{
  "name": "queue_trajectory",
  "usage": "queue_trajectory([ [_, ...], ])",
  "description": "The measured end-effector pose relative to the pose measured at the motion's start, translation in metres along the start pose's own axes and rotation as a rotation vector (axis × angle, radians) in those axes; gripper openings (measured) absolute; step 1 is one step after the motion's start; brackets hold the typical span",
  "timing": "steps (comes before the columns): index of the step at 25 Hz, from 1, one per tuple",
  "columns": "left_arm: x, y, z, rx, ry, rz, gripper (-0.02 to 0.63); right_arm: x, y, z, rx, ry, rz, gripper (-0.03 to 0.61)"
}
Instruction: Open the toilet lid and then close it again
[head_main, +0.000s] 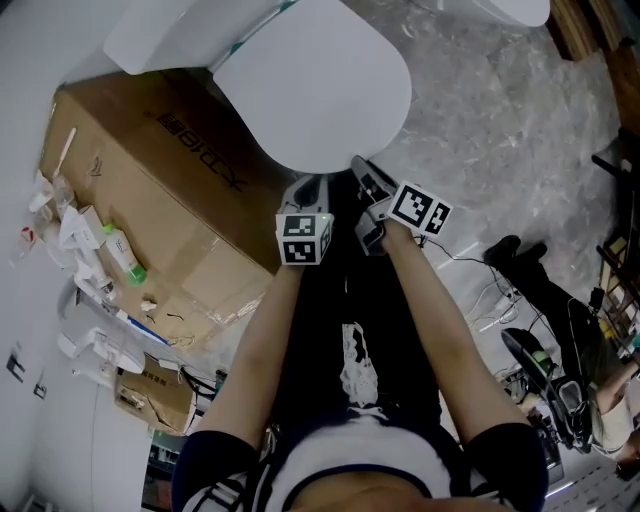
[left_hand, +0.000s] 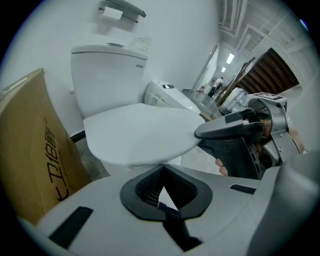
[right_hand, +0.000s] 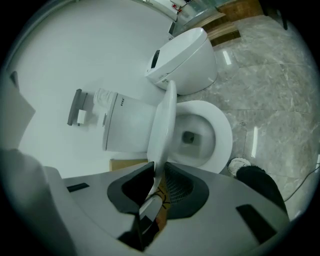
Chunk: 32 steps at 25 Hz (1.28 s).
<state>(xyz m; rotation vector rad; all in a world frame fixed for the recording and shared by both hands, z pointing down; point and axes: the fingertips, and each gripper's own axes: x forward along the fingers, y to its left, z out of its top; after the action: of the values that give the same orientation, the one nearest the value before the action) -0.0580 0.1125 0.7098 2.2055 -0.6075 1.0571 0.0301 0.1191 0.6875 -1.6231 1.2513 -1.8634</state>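
Grey veined floor (head_main: 490, 130) carries everything, with a brown cardboard box (head_main: 150, 170) lying just left of the toilet, close by but seemingly outside the lid's swing. The white cistern (left_hand: 105, 75) stands far back against the wall, and the bowl (right_hand: 202, 137) in front of it lies uncovered. The toilet lid (head_main: 320, 85) hangs between up and down (nearer level than upright, going by the left gripper view), clear of the bowl and borne at its near rim. That rim is the sensible place to take it: farthest from the hinge, it gives the most leverage and lets the lid be eased rather than dropped. Whether it is on its way up or down I cannot tell.

The right gripper (head_main: 358, 172) has its jaws closed onto that rim, turned so that the thin edge runs between the pads. The left gripper (left_hand: 161, 190) hovers just beside it on the left, jaws a little apart with nothing in them, probably as a spare support.
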Motion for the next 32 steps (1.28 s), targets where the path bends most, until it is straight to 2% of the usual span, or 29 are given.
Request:
queue_trajectory([
  [6, -0.002, 0.007, -0.006, 0.014, 0.010, 0.024, 0.005, 0.006, -0.029, -0.005, -0.007, 0.016, -0.060, 0.061],
  [12, -0.001, 0.022, 0.012, 0.015, -0.029, 0.051, 0.005, 0.017, -0.066, -0.013, 0.027, 0.021, -0.131, 0.061],
  [17, 0.005, 0.024, 0.020, 0.007, -0.043, 0.037, 0.005, 0.030, -0.097, -0.019, 0.040, 0.047, -0.181, 0.061],
  [25, 0.012, 0.017, 0.002, 0.016, -0.006, -0.001, 0.006, 0.049, -0.134, -0.023, 0.086, 0.064, -0.257, 0.061],
  [32, 0.015, 0.025, -0.004, -0.007, 0.001, 0.001, 0.006, 0.065, -0.162, -0.026, 0.158, 0.086, -0.315, 0.066],
])
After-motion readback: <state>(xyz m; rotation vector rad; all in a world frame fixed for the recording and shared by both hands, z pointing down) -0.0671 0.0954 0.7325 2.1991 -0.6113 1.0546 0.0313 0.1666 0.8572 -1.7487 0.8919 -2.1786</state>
